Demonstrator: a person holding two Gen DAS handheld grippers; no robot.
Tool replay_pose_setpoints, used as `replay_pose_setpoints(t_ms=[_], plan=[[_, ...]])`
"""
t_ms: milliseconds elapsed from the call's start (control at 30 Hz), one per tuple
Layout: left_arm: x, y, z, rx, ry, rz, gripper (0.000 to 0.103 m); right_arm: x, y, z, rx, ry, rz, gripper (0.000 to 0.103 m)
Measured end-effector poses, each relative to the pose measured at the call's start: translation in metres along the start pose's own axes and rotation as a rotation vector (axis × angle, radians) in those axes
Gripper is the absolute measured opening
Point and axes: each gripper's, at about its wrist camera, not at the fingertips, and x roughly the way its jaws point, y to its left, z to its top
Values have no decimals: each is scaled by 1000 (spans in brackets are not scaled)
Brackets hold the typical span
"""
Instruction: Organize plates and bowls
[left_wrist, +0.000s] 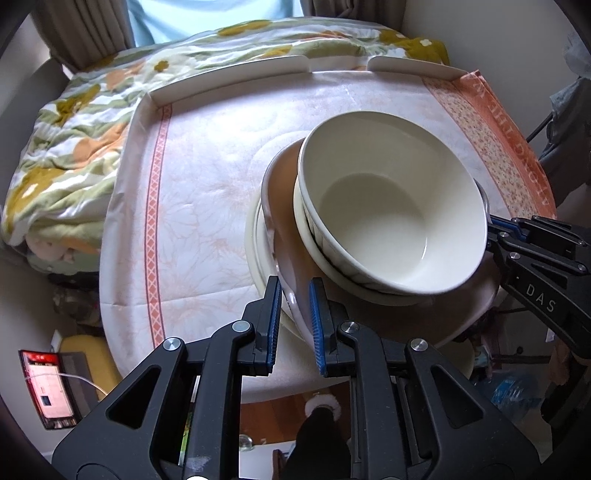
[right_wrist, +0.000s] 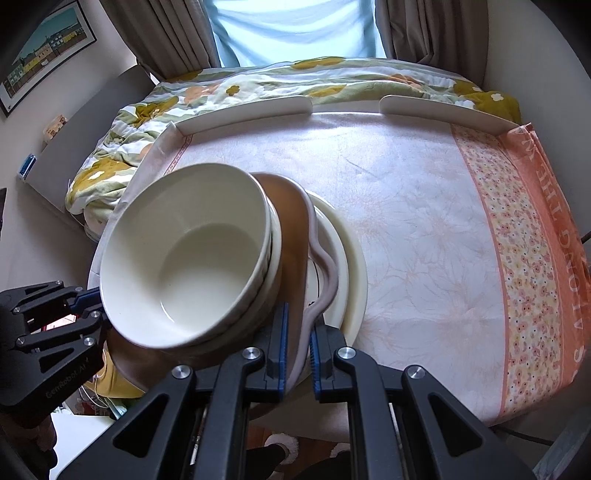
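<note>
Nearest the left wrist camera, the left gripper (left_wrist: 294, 325) has its blue-padded jaws nearly closed, pinching the wavy grey rim of the brown plate (left_wrist: 286, 206) at 6 o'clock of the stack. In the right wrist view the right gripper (right_wrist: 297, 350) is likewise clamped tight on the opposite edge of that same plate, at 6 o'clock in its own picture. The plate sits tilted, its brown face showing beside the bowls.

On it rest two nested cream bowls (left_wrist: 391, 206), the upper one deep, glossy and empty, leaning toward the left hand's side. Under the brown plate, cream plates (right_wrist: 351, 258) peek out at 3 o'clock in the right view, lying on the tablecloth (left_wrist: 207, 192), pale with an orange patterned border.

Farther off, at 12 o'clock, a low white table rim (left_wrist: 236, 79) runs along the far edge, and beyond it lie a flowered quilt (left_wrist: 74, 122) and curtains (right_wrist: 173, 33).
</note>
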Motion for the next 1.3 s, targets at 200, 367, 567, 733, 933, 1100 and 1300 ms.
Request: replay_pose_setpoints(t_ms=[200, 367, 567, 733, 933, 1100, 1300], plan=[[-24, 3, -3, -8, -43, -10, 13, -21, -3, -4, 32, -20, -16, 10], [-58, 6, -8, -47, -99, 7, 13, -58, 4, -2, 13, -94, -18, 10], [-147, -6, -19, -103, -237, 16, 13, -144, 17, 3, -23, -220, 4, 10], [-234, -31, -36, -113, -379, 25, 55, -233, 22, -9, -48, -335, -36, 31], [-308, -64, -62, -119, -557, 83, 102, -317, 18, -32, -17, -490, -68, 90], [-337, -69, -85, -181, -584, 124, 103, -354, 29, -54, -45, -570, -150, 103], [-351, -75, -104, -230, -662, 78, 103, -375, 31, -77, -77, -677, -245, 103]])
